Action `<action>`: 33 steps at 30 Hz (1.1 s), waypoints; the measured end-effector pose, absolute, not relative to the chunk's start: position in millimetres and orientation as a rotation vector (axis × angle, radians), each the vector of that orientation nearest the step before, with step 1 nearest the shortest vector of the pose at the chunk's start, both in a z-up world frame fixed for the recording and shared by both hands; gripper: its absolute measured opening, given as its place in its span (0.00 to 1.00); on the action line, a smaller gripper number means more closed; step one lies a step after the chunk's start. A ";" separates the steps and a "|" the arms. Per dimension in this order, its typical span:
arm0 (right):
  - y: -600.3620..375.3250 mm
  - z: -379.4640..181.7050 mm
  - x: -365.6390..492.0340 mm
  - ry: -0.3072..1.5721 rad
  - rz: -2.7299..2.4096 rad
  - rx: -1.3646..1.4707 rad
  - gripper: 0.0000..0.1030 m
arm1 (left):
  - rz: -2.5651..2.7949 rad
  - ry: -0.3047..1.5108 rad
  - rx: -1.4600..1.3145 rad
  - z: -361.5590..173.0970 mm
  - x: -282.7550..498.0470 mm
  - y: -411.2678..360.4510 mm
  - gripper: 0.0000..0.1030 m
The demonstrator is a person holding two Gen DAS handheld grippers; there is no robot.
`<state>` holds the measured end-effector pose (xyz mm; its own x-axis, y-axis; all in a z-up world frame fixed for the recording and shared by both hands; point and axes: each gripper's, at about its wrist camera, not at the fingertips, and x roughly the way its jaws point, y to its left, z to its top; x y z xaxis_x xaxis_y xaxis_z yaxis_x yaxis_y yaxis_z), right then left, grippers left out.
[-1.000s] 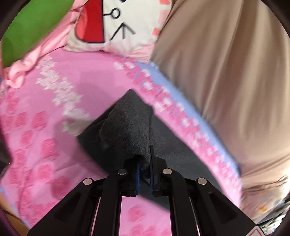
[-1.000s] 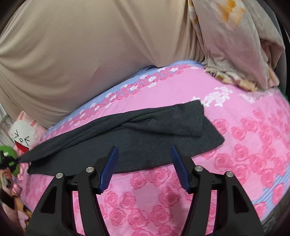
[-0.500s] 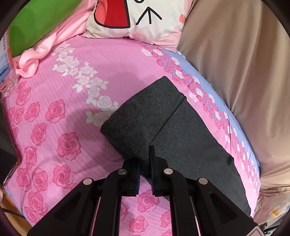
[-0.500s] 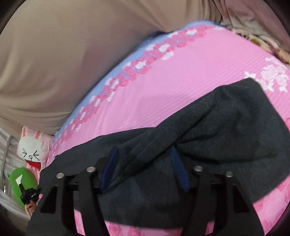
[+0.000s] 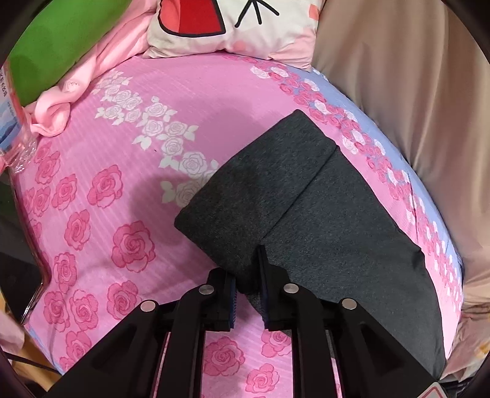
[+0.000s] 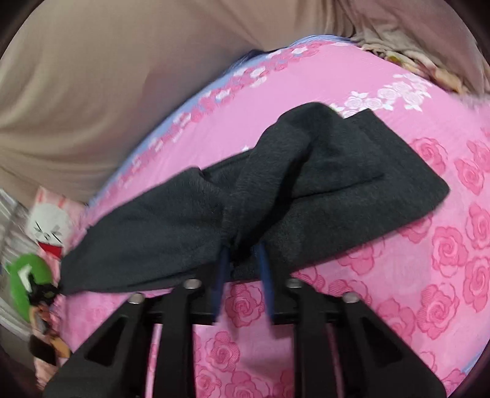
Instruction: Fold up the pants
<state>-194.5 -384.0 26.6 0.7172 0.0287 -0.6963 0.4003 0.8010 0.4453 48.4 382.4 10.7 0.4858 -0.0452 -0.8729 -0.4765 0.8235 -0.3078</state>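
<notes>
The dark grey pants (image 5: 306, 208) lie on the pink rose bedsheet (image 5: 122, 171), folded lengthwise, with one end doubled back. My left gripper (image 5: 248, 284) is shut on the near corner of that doubled end. In the right wrist view the pants (image 6: 337, 189) stretch across the bed, and my right gripper (image 6: 242, 260) is shut on a bunched-up fold near their middle, lifting it slightly. The left gripper (image 6: 46, 290) shows small at the far left end of the pants.
A cartoon pillow (image 5: 239, 24), a green cushion (image 5: 52, 39) and a pale pink cloth (image 5: 61, 101) lie at the head of the bed. A beige curtain (image 6: 107, 76) hangs along the far side. A crumpled floral cloth (image 6: 413, 61) lies at the far right.
My right gripper moved in over the pants and closed on a fold near their middle. My left gripper stayed shut on its corner and lowered the doubled end flat onto the bed.
</notes>
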 end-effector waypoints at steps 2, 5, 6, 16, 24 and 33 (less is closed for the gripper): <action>-391.9 34.3 -194.9 0.722 -0.262 0.621 0.68 | 0.285 1.045 -0.559 11.1 48.3 381.3 0.14; -399.2 50.5 -179.8 0.719 -0.352 0.546 0.66 | 0.298 1.052 -0.549 9.0 49.3 379.3 0.14; -398.6 55.6 -169.4 0.730 -0.372 0.507 0.66 | 0.305 1.052 -0.546 8.0 49.5 378.8 0.15; -392.1 98.6 -173.6 0.549 -0.360 0.433 0.06 | 0.332 1.072 -0.527 7.2 53.2 375.3 0.15; -427.8 19.8 -189.5 0.785 -0.381 0.559 0.13 | 0.343 1.075 -0.480 4.1 55.9 369.8 0.15; -447.6 44.1 -190.2 0.677 -0.405 0.622 0.07 | 0.348 1.060 -0.457 16.9 63.9 367.5 0.10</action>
<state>-190.2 -447.6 44.1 0.7145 -0.1464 -0.6842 0.5334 0.7469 0.3972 63.9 367.5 16.9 0.4498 0.0558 -0.8914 -0.4840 0.8541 -0.1907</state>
